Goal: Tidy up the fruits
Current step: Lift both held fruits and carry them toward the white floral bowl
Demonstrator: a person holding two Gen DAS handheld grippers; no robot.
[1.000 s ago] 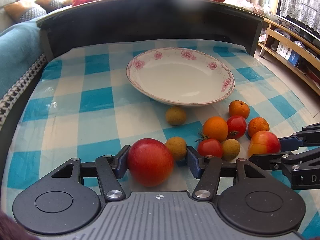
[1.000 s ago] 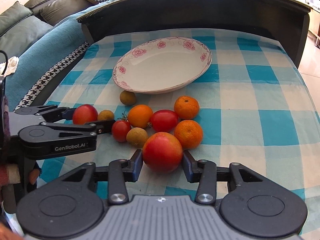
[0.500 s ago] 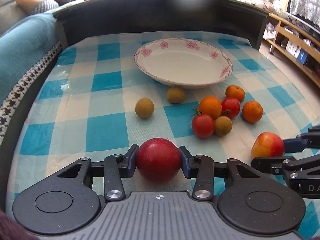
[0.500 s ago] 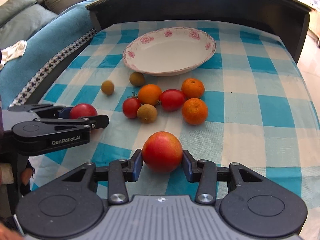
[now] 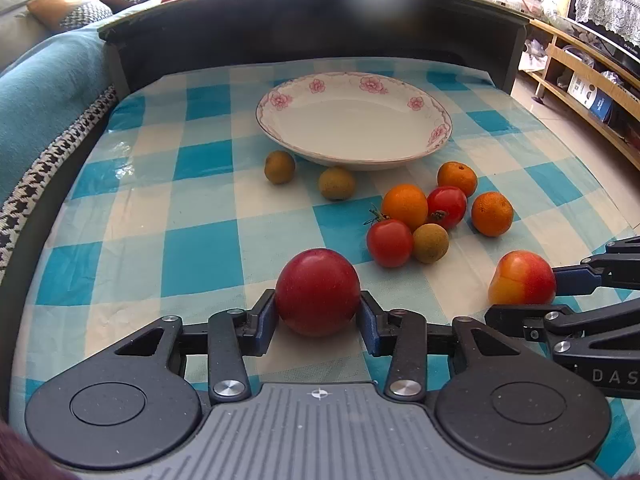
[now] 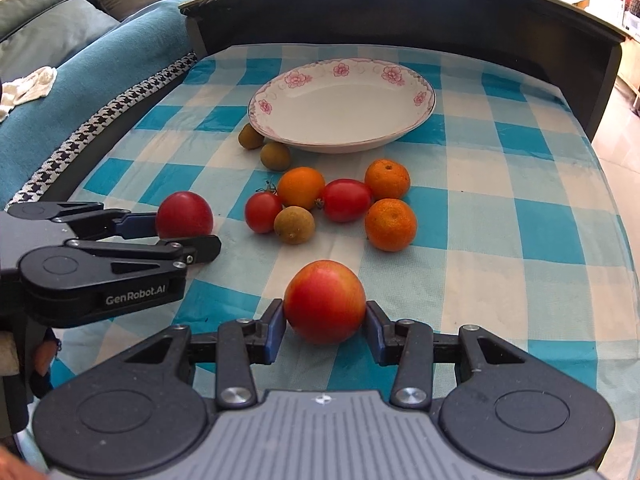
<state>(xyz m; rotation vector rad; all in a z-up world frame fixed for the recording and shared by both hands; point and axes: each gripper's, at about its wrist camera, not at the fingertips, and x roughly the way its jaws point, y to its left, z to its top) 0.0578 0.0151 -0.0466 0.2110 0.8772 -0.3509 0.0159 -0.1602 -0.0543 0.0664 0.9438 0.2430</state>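
Note:
My left gripper (image 5: 318, 320) has a dark red apple (image 5: 317, 290) between its blue pads; the jaws are closing and both pads touch it. It sits left of the loose fruit, also seen as the left gripper (image 6: 180, 232) with the red apple (image 6: 184, 212). My right gripper (image 6: 325, 328) is shut on a red-yellow apple (image 6: 325, 300), near the front of the cloth. The same right gripper (image 5: 560, 292) and apple (image 5: 520, 278) show at the right edge. A flowered white plate (image 5: 436, 136) stands empty behind the fruit.
Between the grippers and the plate lie oranges (image 6: 390, 224), tomatoes (image 6: 346, 199) and small brown fruits (image 6: 294, 224) on a blue checked cloth (image 6: 540, 220). A dark raised board (image 6: 400, 12) backs the table. A teal sofa (image 6: 80, 92) runs along the left, shelves (image 5: 592, 92) on the right.
The left jaws have closed onto the red apple. Both grippers have drawn back from the plate with their apples. One small brown fruit has rolled toward the plate.

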